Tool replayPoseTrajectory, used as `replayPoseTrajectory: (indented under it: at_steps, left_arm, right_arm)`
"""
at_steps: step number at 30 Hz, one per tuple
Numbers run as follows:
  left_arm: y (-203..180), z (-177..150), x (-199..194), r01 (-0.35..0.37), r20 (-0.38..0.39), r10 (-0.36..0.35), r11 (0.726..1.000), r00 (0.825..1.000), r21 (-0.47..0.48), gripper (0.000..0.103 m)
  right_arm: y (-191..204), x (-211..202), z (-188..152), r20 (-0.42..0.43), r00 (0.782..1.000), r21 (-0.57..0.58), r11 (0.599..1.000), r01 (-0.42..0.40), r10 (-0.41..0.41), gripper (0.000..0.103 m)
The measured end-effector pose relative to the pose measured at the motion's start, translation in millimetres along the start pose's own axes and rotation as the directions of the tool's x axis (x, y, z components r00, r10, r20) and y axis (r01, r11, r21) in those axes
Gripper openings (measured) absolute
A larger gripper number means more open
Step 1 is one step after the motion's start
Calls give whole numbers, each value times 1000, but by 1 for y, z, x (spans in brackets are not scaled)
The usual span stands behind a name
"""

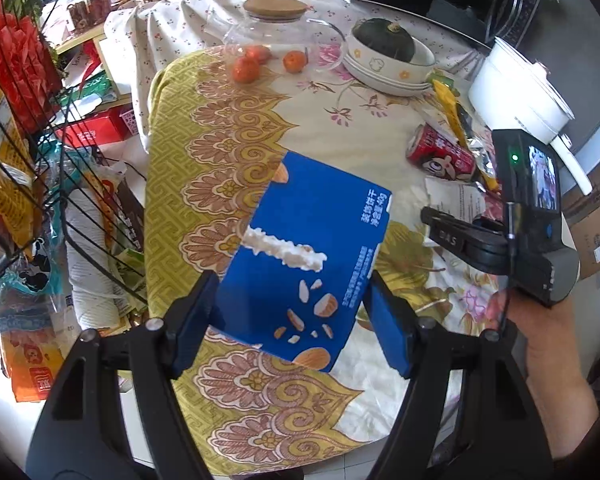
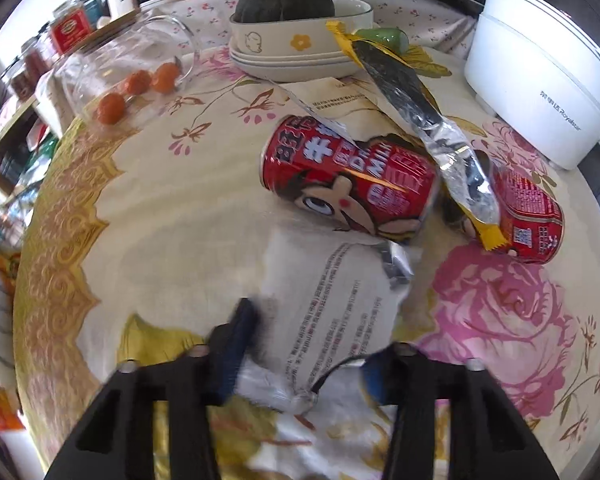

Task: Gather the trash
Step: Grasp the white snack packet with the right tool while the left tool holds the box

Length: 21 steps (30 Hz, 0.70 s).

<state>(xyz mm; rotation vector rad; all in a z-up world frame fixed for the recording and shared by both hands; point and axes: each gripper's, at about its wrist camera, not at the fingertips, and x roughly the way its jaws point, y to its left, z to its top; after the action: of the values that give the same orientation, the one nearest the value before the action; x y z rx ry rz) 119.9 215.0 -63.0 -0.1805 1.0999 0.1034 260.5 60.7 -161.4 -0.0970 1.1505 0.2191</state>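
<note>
My left gripper [image 1: 290, 312] is shut on a blue biscuit box [image 1: 304, 252] and holds it above the table. My right gripper [image 2: 312, 352] is open over a printed paper sheet [image 2: 340, 300] lying on the tablecloth; it also shows in the left wrist view [image 1: 456, 236]. Beyond it lie a red milk can [image 2: 352, 180], a second red can [image 2: 528, 216] and a silver and yellow snack wrapper [image 2: 432, 128] draped across them. The red can [image 1: 440, 152] and paper [image 1: 456, 200] also show in the left wrist view.
A glass jar [image 2: 112, 76] on its side holds small oranges [image 2: 112, 108]. A bowl with a dark squash [image 2: 288, 4] stands at the back, a white electric pot [image 2: 540, 76] at the right. A wire rack [image 1: 28, 152] of goods stands left of the table.
</note>
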Motion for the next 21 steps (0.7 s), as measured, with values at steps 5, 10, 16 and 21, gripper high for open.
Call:
replayPoseTrajectory:
  at_steps: [5, 10, 16, 21]
  left_arm:
    - [-22, -5, -3, 43, 7, -43, 998, 999, 41, 74]
    - [-49, -12, -3, 106, -12, -105, 991, 994, 80, 74]
    - [-85, -19, -1, 168, -36, -164, 977, 986, 131, 74]
    - [-108, -23, 4, 172, -54, -166, 972, 985, 159, 74]
  right_arm:
    - [-46, -21, -26, -22, 997, 38, 997, -73, 74, 23]
    - [-91, -51, -47, -2, 996, 39, 995, -89, 90, 23]
    - [-143, -80, -71, 4, 999, 42, 998, -49, 49, 23]
    - [-173, -87, -84, -15, 999, 65, 997, -30, 31, 23]
